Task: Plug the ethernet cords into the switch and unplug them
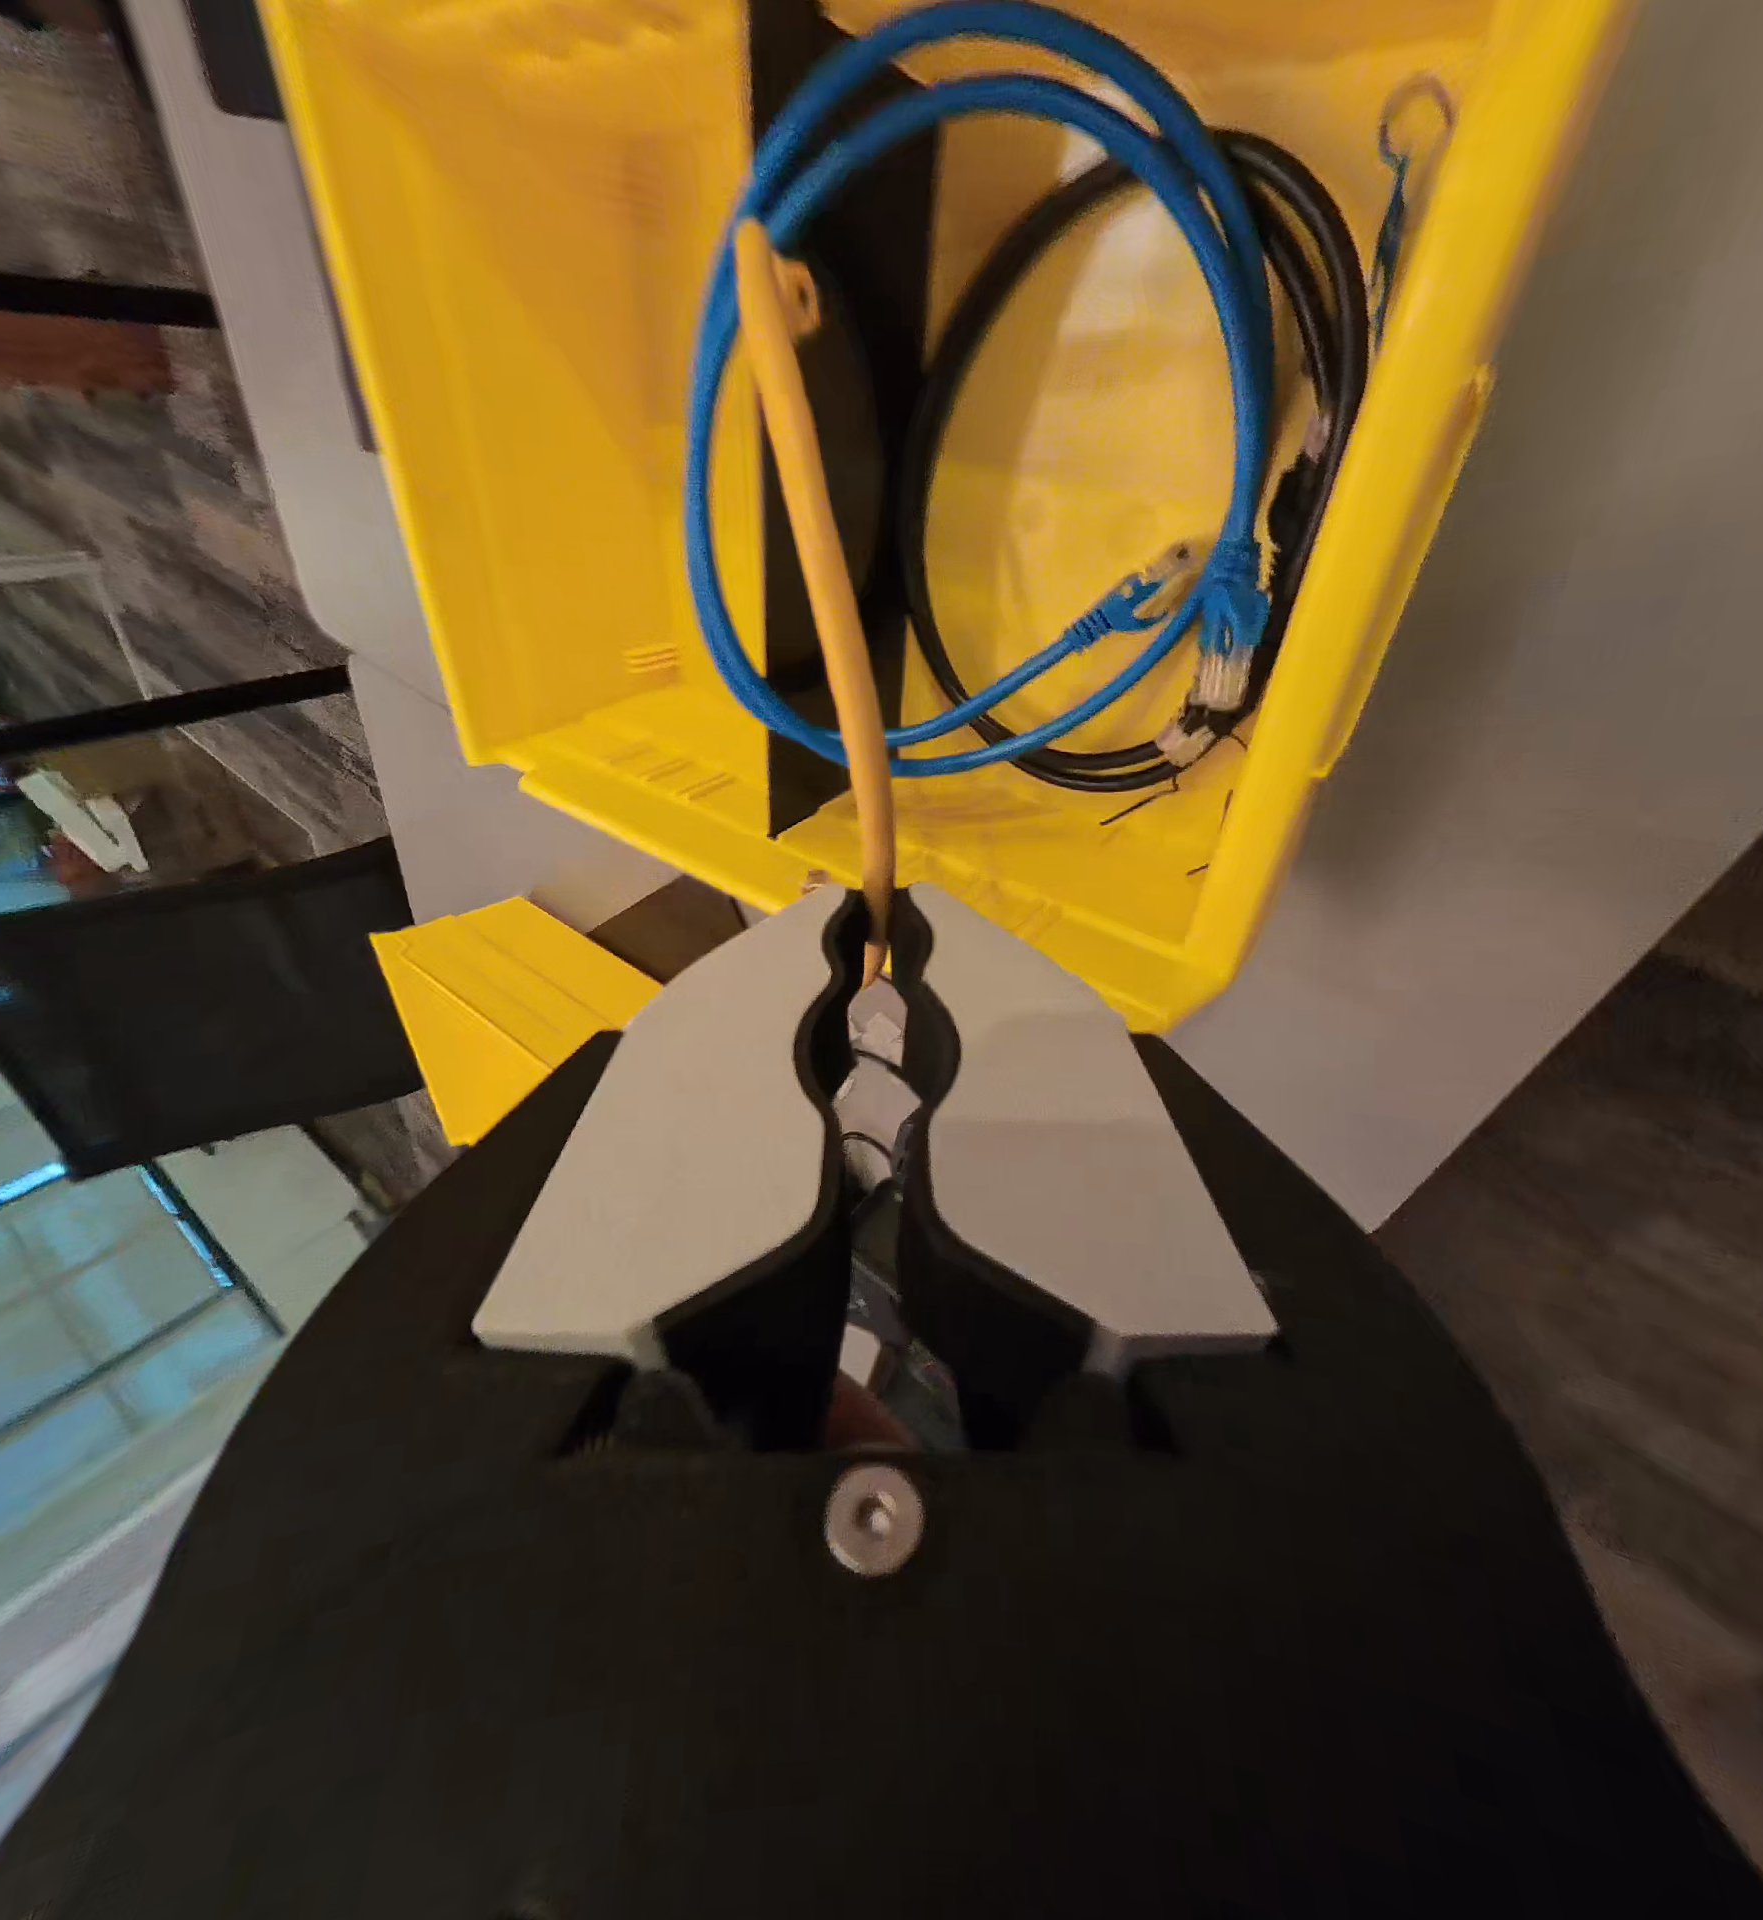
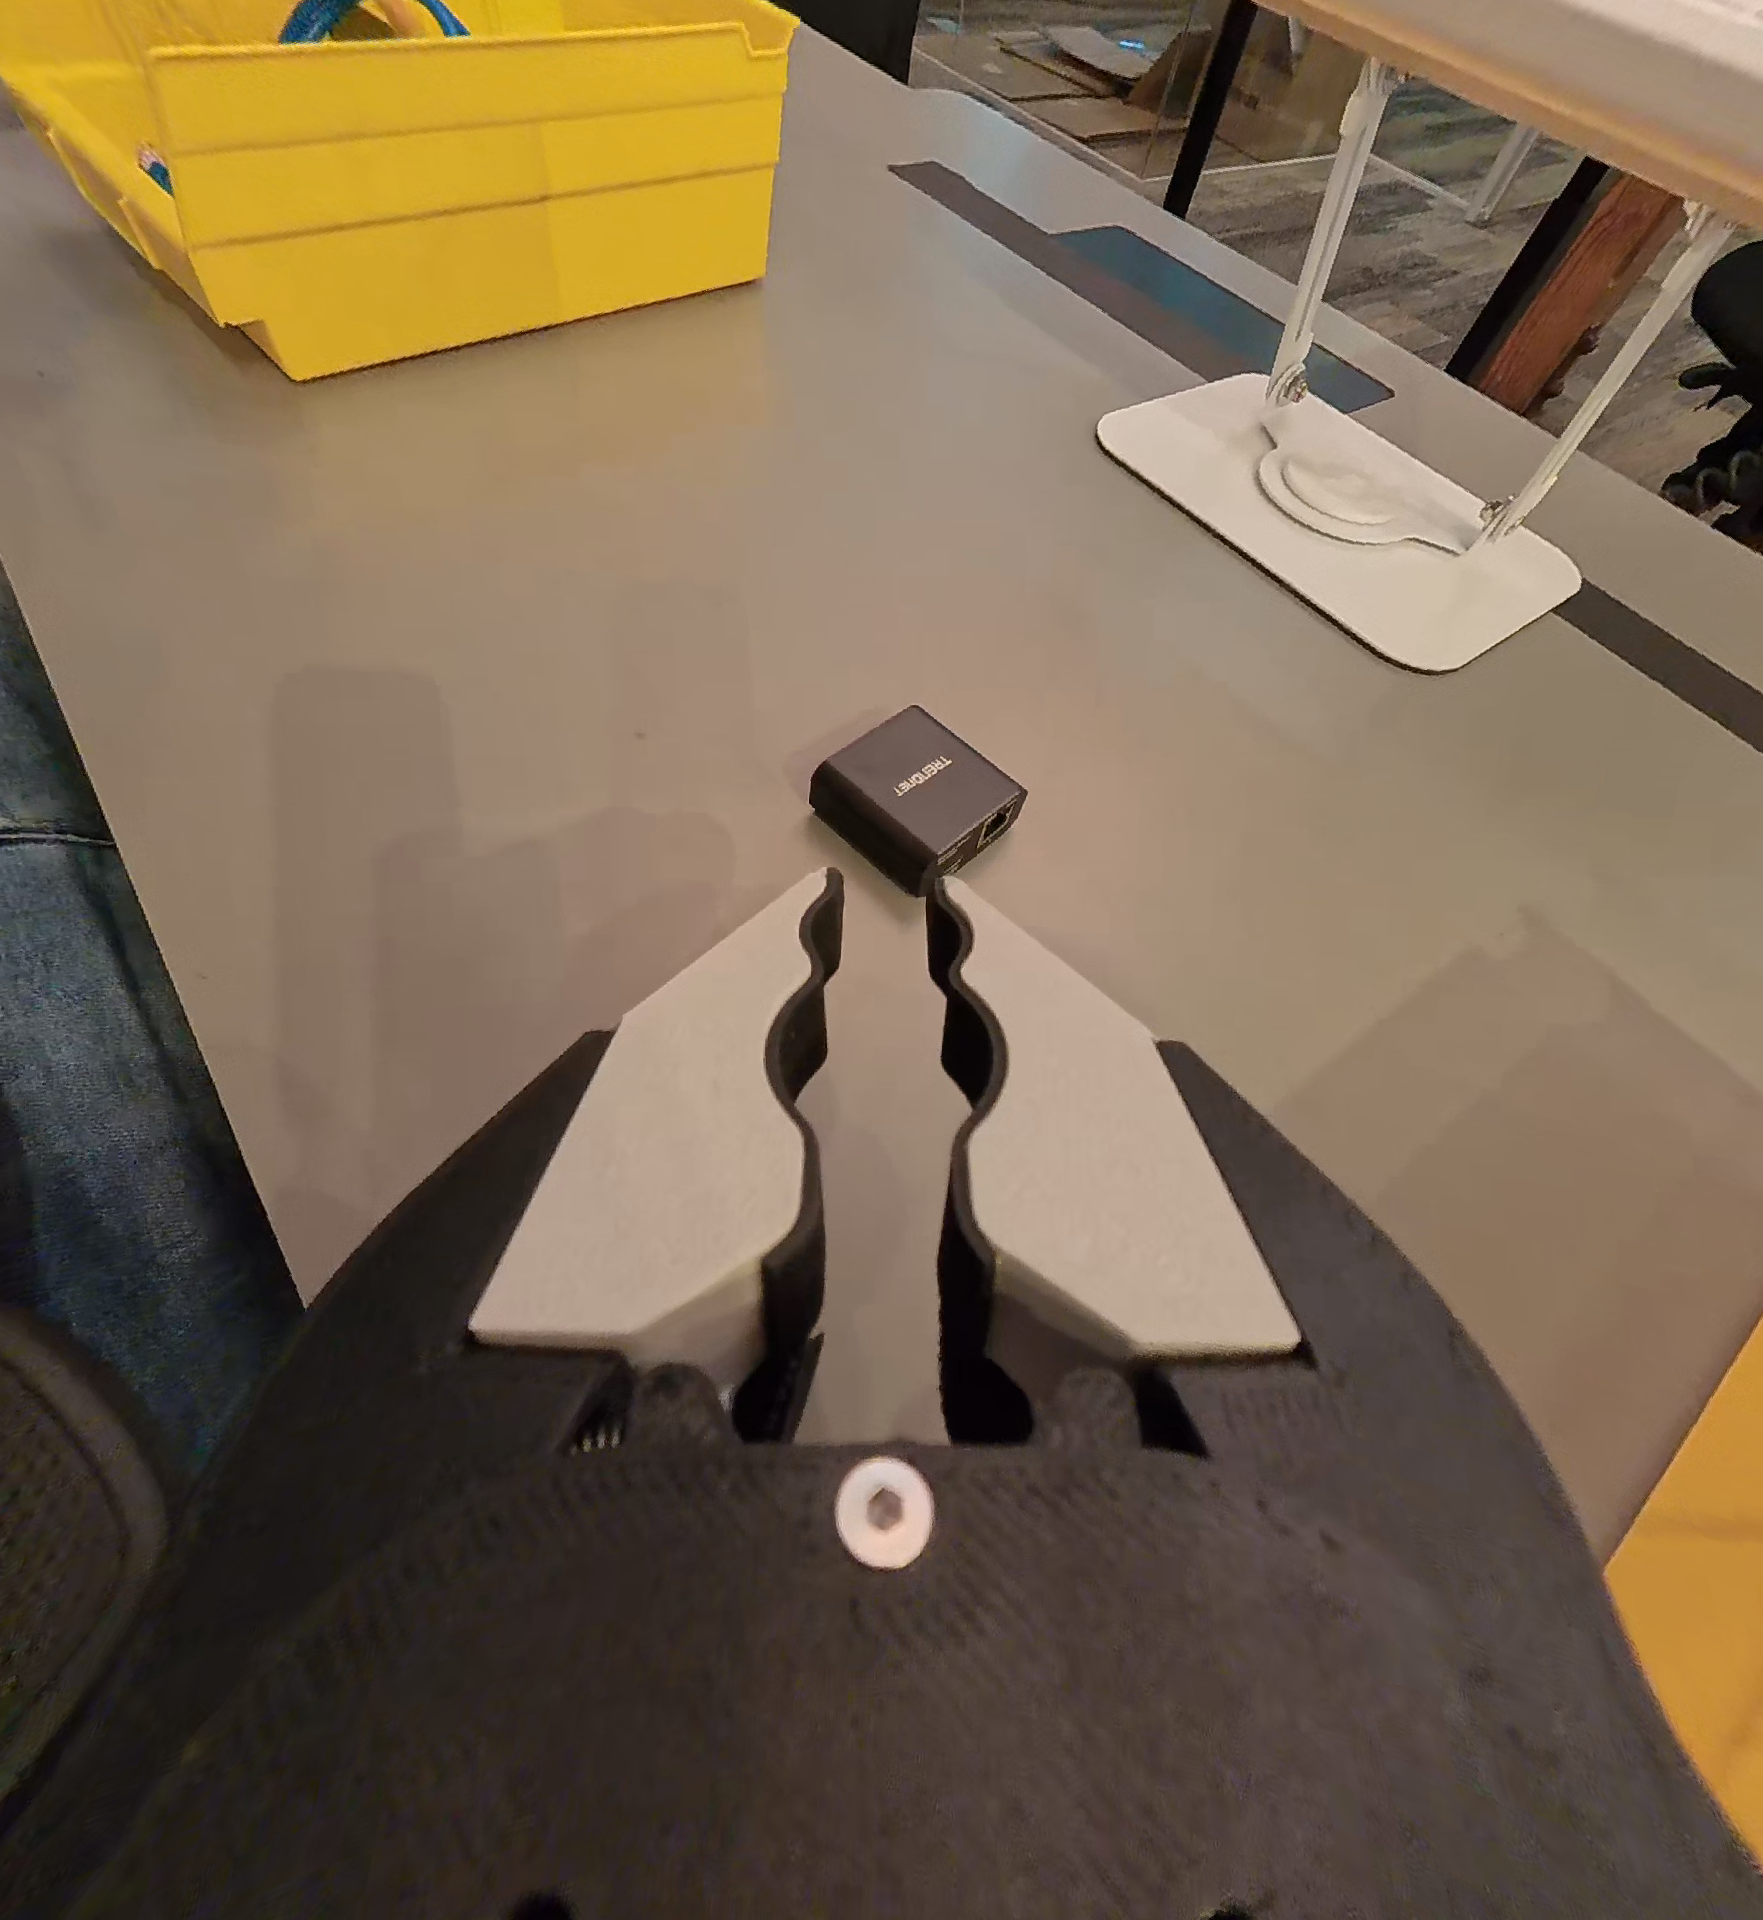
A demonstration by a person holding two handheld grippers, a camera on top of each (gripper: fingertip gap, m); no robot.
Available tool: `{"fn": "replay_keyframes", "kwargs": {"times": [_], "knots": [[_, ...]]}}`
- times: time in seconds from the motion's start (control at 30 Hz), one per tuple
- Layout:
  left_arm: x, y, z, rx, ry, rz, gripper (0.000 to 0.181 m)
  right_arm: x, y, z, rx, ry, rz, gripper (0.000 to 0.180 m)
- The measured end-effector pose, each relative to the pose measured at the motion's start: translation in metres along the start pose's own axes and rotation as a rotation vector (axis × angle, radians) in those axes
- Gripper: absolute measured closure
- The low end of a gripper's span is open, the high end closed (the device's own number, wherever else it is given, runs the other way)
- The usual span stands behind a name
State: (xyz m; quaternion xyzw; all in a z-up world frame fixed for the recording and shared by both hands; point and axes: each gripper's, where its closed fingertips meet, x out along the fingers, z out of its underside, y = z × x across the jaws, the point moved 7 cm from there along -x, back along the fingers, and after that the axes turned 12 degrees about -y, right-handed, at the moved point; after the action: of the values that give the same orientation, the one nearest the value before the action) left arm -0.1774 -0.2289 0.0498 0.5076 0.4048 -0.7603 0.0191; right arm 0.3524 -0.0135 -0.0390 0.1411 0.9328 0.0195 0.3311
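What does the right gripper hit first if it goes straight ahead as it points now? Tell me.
Most likely the small black switch. The right gripper is open and empty, and the switch sits on the grey table just past its fingertips, near the line between them. Depth is unclear; angled downward, it might meet the table first.

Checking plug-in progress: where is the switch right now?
In the right wrist view, the switch sits on the grey table, just beyond the right gripper.
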Motion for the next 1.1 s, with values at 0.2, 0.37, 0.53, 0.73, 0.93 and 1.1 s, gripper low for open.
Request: {"fn": "replay_keyframes", "kwargs": {"times": [0.2,0.37,0.53,0.73,0.93,1.1], "knots": [[-0.049,-0.018,-0.001,-0.15,0.148,-0.104,0.176,-0.002,-0.001,-0.007,0.0,0.025,-0.013,0.165],[-0.085,-0.021,-0.058,-0.141,0.368,-0.145,0.176,0.001,-0.006,-0.024,-0.01,0.064,-0.049,0.164],[-0.101,-0.017,-0.146,-0.164,0.716,-0.044,0.176,0.012,-0.02,-0.058,-0.041,0.164,-0.152,0.155],[-0.106,-0.009,-0.24,-0.3,1.105,0.243,0.176,0.045,-0.033,-0.09,-0.162,0.232,-0.169,0.132],[-0.1,0.001,-0.299,-0.374,1.299,0.486,0.176,0.071,-0.019,-0.102,-0.133,0.298,-0.241,0.119],[-0.094,0.002,-0.317,-0.393,1.408,0.573,0.176,0.076,-0.007,-0.099,-0.111,0.359,-0.319,0.153]]}}
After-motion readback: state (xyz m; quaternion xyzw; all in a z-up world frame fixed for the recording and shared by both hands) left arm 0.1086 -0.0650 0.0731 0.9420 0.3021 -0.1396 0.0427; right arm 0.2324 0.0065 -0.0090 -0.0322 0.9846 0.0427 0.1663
